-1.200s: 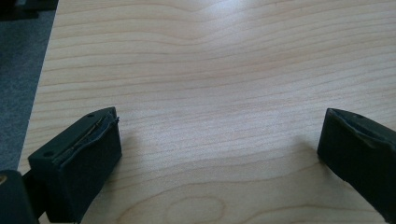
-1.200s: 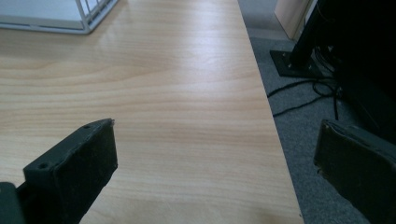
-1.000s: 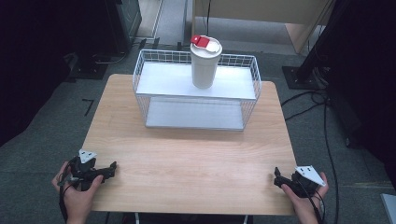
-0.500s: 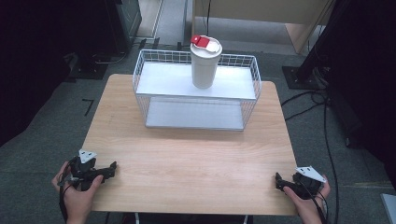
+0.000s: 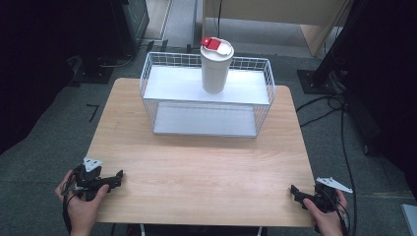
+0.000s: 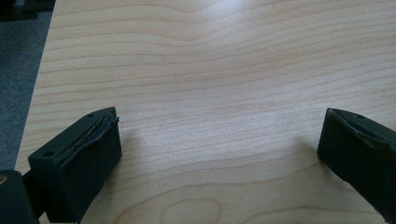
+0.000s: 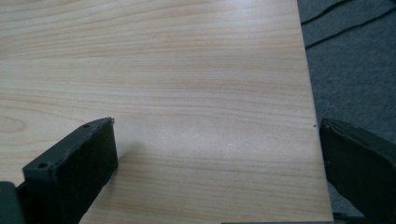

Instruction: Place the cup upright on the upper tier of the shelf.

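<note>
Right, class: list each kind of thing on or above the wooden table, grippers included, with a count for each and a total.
Wire basket: 1
White cup with a red-tabbed lid, standing upright in the basket: 1
Grippers, left gripper and right gripper, both open: 2
Total: 4

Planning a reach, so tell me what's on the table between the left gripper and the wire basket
Nothing: the high view shows bare wooden table between the left gripper and the wire basket.

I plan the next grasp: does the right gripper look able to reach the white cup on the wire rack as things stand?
Probably yes. The right gripper is open at the table's near right corner, the bare table lies between, and the cup stands upright on the wire rack, open from above.
</note>
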`<state>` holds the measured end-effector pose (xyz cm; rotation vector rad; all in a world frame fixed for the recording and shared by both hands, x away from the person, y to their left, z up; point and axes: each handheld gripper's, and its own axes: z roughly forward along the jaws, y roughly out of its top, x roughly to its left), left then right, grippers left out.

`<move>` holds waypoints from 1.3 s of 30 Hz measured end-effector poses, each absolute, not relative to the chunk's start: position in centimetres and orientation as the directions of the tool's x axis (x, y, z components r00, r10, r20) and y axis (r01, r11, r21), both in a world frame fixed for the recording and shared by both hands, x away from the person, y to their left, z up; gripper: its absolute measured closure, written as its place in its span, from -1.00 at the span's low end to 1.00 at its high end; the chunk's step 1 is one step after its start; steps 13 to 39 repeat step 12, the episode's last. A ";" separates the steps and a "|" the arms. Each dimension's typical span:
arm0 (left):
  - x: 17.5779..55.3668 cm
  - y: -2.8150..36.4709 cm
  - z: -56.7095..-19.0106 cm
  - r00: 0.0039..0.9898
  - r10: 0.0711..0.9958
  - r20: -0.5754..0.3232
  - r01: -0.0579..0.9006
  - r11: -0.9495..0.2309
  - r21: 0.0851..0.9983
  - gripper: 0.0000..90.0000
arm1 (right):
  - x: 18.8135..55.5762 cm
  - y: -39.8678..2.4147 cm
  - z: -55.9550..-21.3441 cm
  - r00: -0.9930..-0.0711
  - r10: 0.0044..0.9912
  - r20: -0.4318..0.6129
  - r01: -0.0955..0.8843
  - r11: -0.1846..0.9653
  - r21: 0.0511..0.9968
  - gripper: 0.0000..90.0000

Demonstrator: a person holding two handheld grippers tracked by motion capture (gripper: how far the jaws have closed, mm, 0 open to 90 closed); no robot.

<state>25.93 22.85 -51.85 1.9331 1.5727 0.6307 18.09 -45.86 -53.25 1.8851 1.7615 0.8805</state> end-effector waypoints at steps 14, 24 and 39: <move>25.9 22.9 -51.8 0.200 0.980 0.009 0.715 -0.152 0.683 -1.00 | 18.1 -45.4 -53.1 -0.006 0.992 0.125 0.721 -0.082 0.688 -1.00; 25.9 22.9 -51.8 0.200 0.980 0.009 0.715 -0.152 0.683 -1.00 | 18.1 -45.4 -53.1 -0.006 0.992 0.125 0.721 -0.082 0.688 -1.00; 25.9 22.9 -51.8 0.200 0.980 0.009 0.715 -0.152 0.683 -1.00 | 18.1 -45.4 -53.1 -0.006 0.992 0.125 0.721 -0.082 0.688 -1.00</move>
